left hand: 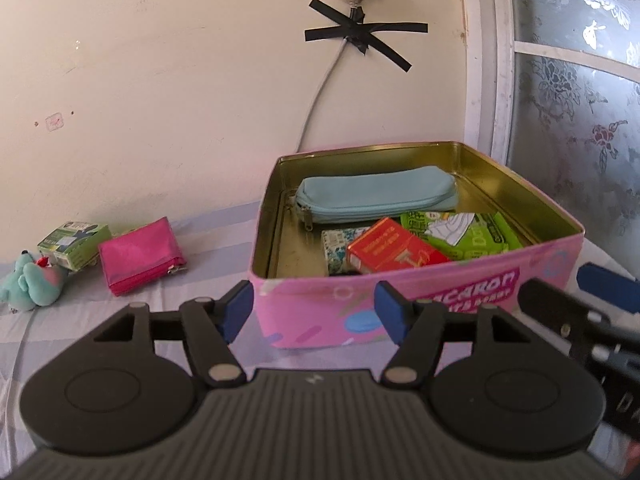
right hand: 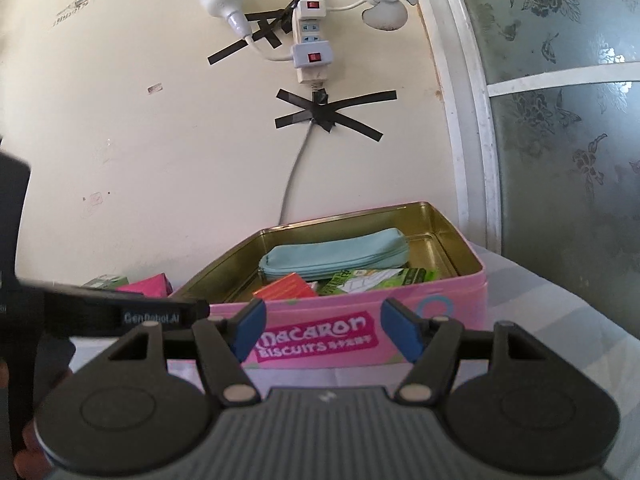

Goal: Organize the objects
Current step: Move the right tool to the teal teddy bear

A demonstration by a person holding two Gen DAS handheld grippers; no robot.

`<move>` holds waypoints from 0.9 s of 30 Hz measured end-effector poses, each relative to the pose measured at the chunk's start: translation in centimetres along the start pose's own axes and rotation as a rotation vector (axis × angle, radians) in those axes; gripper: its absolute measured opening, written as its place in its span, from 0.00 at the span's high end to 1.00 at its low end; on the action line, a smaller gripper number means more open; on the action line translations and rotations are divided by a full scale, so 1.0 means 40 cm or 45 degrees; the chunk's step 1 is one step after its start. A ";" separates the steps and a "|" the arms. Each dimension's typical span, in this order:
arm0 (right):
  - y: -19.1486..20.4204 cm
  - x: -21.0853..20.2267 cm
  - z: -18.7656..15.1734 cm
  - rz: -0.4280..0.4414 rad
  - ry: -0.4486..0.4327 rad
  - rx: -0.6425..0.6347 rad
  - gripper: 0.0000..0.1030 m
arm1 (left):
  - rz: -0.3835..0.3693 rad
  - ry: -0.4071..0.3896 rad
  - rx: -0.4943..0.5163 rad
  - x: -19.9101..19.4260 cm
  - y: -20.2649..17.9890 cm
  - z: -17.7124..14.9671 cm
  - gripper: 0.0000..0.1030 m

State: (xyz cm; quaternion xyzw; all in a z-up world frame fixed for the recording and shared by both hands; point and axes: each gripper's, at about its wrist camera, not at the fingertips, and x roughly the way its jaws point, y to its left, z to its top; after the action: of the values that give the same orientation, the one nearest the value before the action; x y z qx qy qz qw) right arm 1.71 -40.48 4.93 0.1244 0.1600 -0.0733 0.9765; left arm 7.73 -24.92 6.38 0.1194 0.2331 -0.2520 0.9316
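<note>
A pink Macaron biscuit tin [left hand: 460, 292] stands open on the bed. Inside lie a light blue pencil pouch [left hand: 376, 196], an orange box [left hand: 392, 248], a green packet [left hand: 468, 232] and a small patterned box [left hand: 338, 242]. My left gripper [left hand: 314, 312] is open and empty, just before the tin's near left corner. My right gripper [right hand: 324, 330] is open and empty in front of the tin [right hand: 340, 336]. Left of the tin lie a pink pouch [left hand: 140, 256], a green box [left hand: 74, 242] and a teal plush toy [left hand: 30, 280].
The bed sheet [left hand: 80, 320] is pale striped cloth. A wall with a taped cable [left hand: 316, 96] and power strip [right hand: 310, 48] stands behind. A frosted window [left hand: 580, 92] is at the right. The right gripper's tip shows in the left wrist view [left hand: 600, 284].
</note>
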 end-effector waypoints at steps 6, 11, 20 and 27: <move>0.023 0.005 -0.007 0.028 0.025 0.005 0.36 | 0.031 0.032 -0.013 0.004 0.038 -0.031 0.33; 0.049 0.012 -0.009 0.032 0.031 -0.010 0.36 | 0.056 0.053 -0.032 0.010 0.078 -0.050 0.33; 0.125 0.038 -0.017 0.069 0.071 -0.073 0.36 | 0.057 0.056 -0.053 -0.001 0.154 -0.078 0.32; 0.235 0.069 -0.024 0.146 0.104 -0.178 0.36 | 0.099 0.067 -0.082 -0.022 0.285 -0.100 0.32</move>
State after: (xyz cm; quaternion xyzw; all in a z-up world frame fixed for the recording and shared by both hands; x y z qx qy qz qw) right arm 5.75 -31.52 5.17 0.0677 0.1971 -0.0009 0.9780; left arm 11.55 -13.57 4.57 0.1049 0.2609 -0.2049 0.9375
